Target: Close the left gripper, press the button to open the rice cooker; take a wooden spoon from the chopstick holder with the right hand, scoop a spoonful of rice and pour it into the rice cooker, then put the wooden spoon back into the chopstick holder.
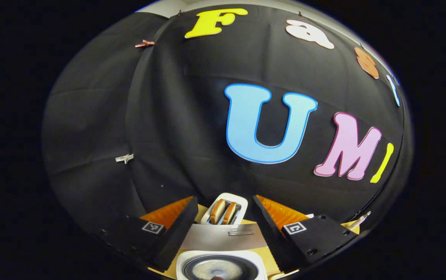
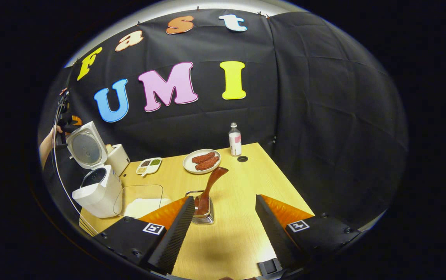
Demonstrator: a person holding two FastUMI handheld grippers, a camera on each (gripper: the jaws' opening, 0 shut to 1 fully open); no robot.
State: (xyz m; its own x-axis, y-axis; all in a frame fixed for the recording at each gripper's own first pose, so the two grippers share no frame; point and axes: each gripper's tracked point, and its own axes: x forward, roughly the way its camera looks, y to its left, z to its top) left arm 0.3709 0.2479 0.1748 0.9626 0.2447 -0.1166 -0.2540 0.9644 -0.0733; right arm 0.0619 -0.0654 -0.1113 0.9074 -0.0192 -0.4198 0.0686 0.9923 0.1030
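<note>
The wooden table [image 2: 246,217] fills the lower middle of the right gripper view, set against the black cloth wall [image 2: 324,97]; on its far left edge stands the white rice cooker [image 2: 98,192], its lid [image 2: 86,146] swung up and the dark pot inside showing; a hand [image 2: 48,142] and the other gripper [image 2: 65,116] sit just behind that raised lid. In the left gripper view the same rice cooker [image 1: 223,268] lies directly below, looked down into, with the lid's grey inner face [image 1: 223,237] between the fingers. Just beside the cooker on the table rests a clear glass tray [image 2: 139,200] with white rice in it; behind it a white toaster [image 2: 118,157] (bread slices show in its slots in the left gripper view [image 1: 223,212]). Farther back are a plate of reddish food [image 2: 203,161], a small divided dish [image 2: 149,166], a bottle [image 2: 235,140] and a small dark ring [image 2: 242,158] on the tabletop. The metal chopstick holder [image 2: 202,216] stands between the fingers of the right gripper [image 2: 223,229], the wooden spoon [image 2: 212,186] upright in it and leaning right; the jaws stand wide apart, touching neither. The left gripper [image 1: 223,229] is likewise spread wide, holding nothing.
</note>
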